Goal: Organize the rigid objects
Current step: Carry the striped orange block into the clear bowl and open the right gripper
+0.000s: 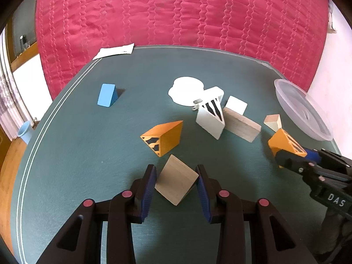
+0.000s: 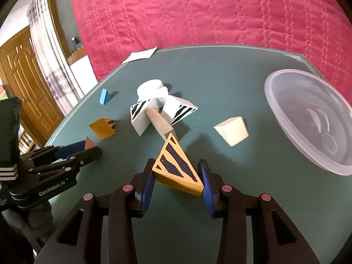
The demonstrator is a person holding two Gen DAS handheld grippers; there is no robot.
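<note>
Green worktop (image 2: pixel 220 83), carrying scattered blocks. Clear plastic bowl (image 2: pixel 308 121), far right edge. Left gripper (image 1: pixel 176 183): jaws clamped on plain wooden block (image 1: pixel 177 181), near centre front. Right gripper (image 2: pixel 178 181): jaws clamped on orange striped wedge (image 2: pixel 176 169), left of bowl.

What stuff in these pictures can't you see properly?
- Clear bowl, left wrist view: its far side runs off the picture's right edge.
- Plain wooden block, right wrist view: only a tip shows; the left gripper covers the rest.
- Orange striped wedge, left wrist view: the right gripper hides its lower part.
- White round thing, left wrist view: glare wipes out its details.
</note>
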